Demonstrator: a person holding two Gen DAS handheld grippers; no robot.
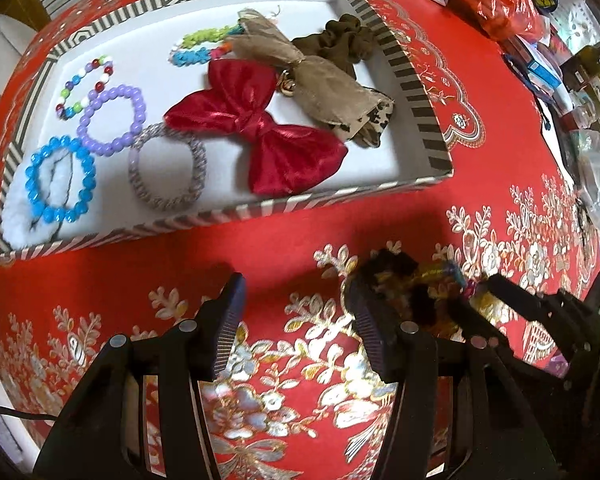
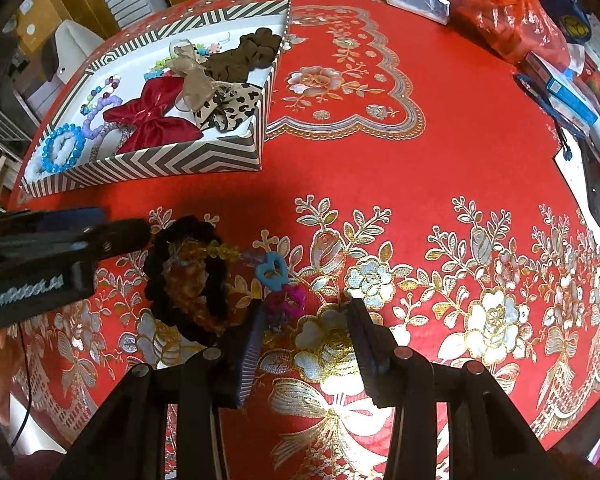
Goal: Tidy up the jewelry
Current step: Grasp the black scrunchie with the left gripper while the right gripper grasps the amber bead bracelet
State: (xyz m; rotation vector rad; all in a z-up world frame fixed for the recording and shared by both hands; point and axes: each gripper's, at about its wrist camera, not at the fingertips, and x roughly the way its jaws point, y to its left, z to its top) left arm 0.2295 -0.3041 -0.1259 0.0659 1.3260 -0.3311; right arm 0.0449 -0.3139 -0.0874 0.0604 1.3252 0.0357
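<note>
A striped box (image 1: 236,210) (image 2: 172,158) holds a red bow (image 1: 256,128) (image 2: 152,116), a tan leopard bow (image 1: 324,80), a brown scrunchie (image 1: 336,40), a grey hair tie (image 1: 168,168) and several bead bracelets (image 1: 60,180). On the red cloth lie a black and orange scrunchie (image 2: 188,276) (image 1: 396,276) and a heart-bead bracelet (image 2: 274,276). My left gripper (image 1: 296,304) is open and empty, its right finger beside the scrunchie. My right gripper (image 2: 308,316) is open and empty, its left finger (image 2: 252,340) next to the heart beads.
The red floral tablecloth (image 2: 420,160) covers the table. An orange plastic bag (image 2: 508,20), packets and boxes crowd the far right edge (image 1: 552,76). The left gripper's body (image 2: 40,256) shows at the left in the right wrist view.
</note>
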